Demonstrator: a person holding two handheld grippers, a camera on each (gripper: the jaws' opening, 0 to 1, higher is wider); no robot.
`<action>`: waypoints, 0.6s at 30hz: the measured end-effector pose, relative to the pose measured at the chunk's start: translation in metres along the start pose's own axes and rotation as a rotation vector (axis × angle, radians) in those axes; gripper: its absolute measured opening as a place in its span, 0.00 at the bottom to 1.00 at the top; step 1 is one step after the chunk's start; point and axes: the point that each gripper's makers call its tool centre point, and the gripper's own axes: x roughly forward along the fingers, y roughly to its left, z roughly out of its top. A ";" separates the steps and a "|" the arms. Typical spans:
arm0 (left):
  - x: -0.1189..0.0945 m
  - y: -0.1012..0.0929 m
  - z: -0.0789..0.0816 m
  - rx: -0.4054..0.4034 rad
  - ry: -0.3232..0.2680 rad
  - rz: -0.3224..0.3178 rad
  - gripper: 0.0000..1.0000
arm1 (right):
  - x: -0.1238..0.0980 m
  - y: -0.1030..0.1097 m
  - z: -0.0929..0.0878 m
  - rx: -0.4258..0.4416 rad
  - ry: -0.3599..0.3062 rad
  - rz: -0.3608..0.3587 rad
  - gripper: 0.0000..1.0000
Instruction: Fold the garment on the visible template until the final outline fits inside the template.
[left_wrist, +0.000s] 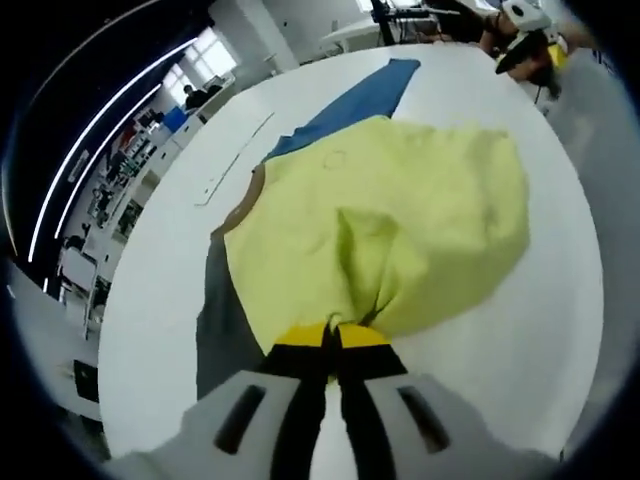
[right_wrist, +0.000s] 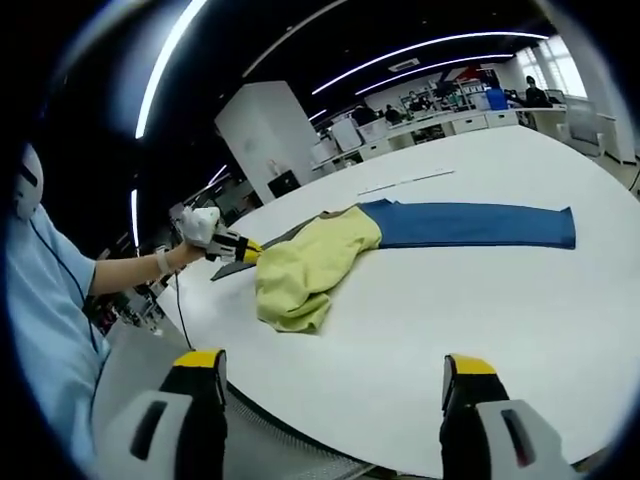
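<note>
Left gripper pinched on yellow garment, cloth bunched just ahead of its jaws, over the blue template on the white table. Right gripper wide, holding nothing, well back from garment.

A plain yellow garment lies over a blue template on a white table.
</note>
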 end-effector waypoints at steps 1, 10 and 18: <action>-0.002 0.004 0.004 -0.012 -0.016 0.007 0.00 | 0.000 0.000 0.000 0.000 0.000 0.000 0.90; -0.017 0.029 0.042 -0.096 -0.115 0.041 0.00 | 0.006 0.002 0.000 0.000 0.008 0.007 0.90; -0.008 0.047 0.063 -0.189 -0.193 0.059 0.00 | 0.005 0.000 -0.005 0.011 0.021 0.000 0.90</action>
